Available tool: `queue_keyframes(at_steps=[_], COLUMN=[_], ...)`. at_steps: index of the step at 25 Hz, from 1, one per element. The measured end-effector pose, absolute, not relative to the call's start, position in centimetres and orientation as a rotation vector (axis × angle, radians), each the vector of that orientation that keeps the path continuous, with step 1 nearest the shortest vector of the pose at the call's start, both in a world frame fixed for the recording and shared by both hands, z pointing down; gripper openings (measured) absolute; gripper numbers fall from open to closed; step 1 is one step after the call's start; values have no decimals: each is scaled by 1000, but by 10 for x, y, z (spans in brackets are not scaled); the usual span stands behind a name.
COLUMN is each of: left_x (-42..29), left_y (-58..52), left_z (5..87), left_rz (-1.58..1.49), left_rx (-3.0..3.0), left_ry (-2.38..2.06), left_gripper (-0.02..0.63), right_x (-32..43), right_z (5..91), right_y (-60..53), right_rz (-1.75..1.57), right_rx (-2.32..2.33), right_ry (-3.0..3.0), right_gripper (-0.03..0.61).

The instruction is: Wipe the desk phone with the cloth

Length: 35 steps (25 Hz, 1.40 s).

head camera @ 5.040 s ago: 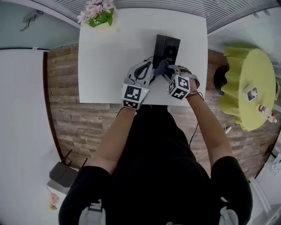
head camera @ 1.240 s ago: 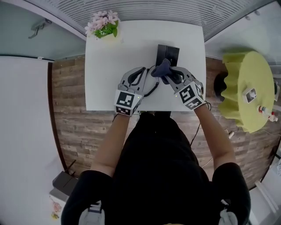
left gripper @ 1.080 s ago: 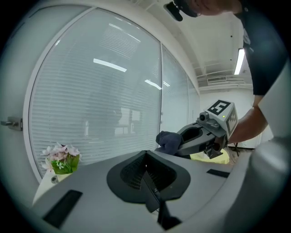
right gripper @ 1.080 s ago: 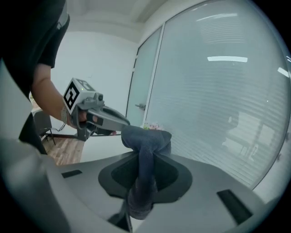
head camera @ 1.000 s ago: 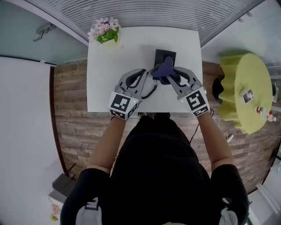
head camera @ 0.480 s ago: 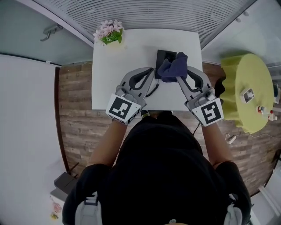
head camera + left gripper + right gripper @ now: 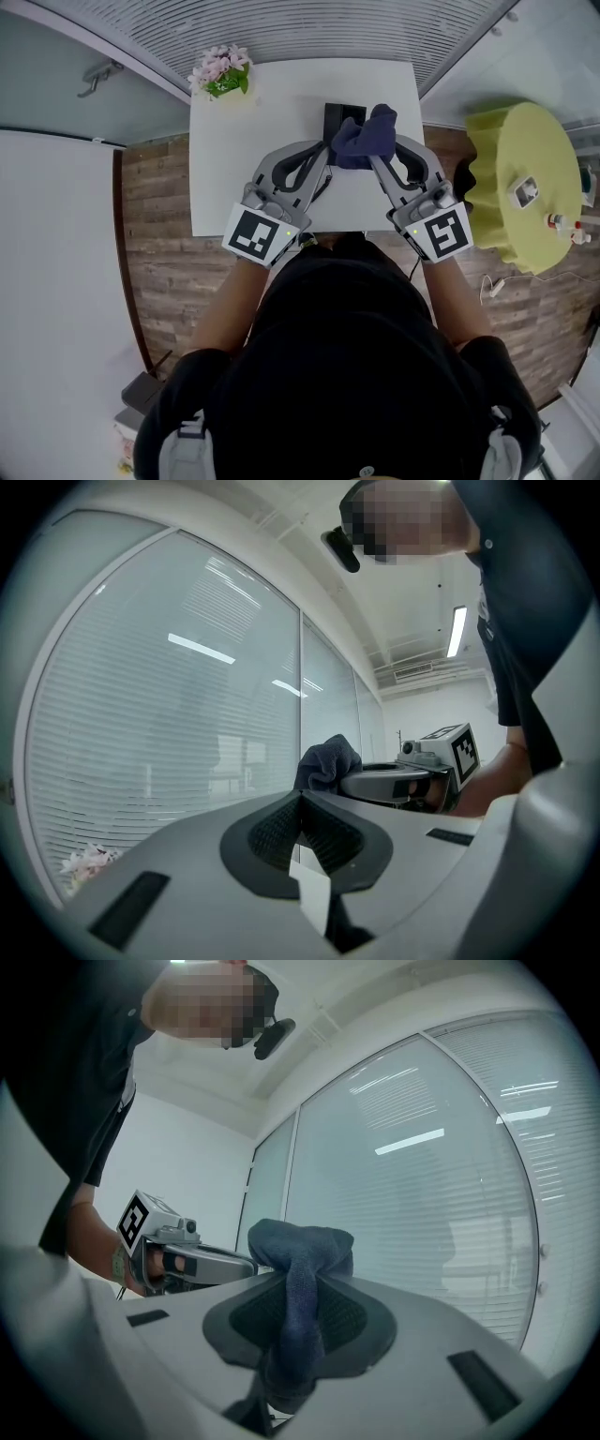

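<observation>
The black desk phone (image 7: 337, 114) lies on the white table (image 7: 244, 150), partly hidden behind the cloth. My right gripper (image 7: 374, 153) is shut on the dark blue cloth (image 7: 364, 139) and holds it up over the phone's right side. In the right gripper view the cloth (image 7: 302, 1269) hangs bunched between the jaws of the right gripper (image 7: 298, 1309), which point upward at the window. My left gripper (image 7: 323, 152) is just left of the cloth; its jaws are shut with nothing between them. The left gripper (image 7: 302, 808) also points upward, with the cloth (image 7: 328, 759) beyond it.
A pot of pink flowers (image 7: 218, 71) stands at the table's far left corner. A round yellow-covered table (image 7: 520, 178) with small items is to the right. Window blinds (image 7: 169, 724) run behind the table. Wood floor lies around it.
Both grippers have risen and tilted up. The right gripper has lifted the cloth off the phone's near end and carried it slightly right; the left has stayed shut beside it.
</observation>
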State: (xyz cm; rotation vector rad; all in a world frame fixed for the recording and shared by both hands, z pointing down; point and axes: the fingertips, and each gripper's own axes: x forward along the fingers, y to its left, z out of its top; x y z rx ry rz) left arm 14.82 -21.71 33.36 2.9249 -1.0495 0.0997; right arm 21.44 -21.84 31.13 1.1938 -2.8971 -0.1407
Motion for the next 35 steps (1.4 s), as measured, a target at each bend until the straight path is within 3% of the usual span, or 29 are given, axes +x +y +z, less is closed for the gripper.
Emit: queue_keyframes(at_steps=[35], left_x=[149], left_y=[-217], left_z=[352], left_rz=[129], left_rx=[2902], left_ry=[-1074], left_gripper=[10], right_x=[220], right_z=[331], right_y=[-213], right_rz=[-94], right_rx=[1224], right_ry=[-2853], right_gripper=[87])
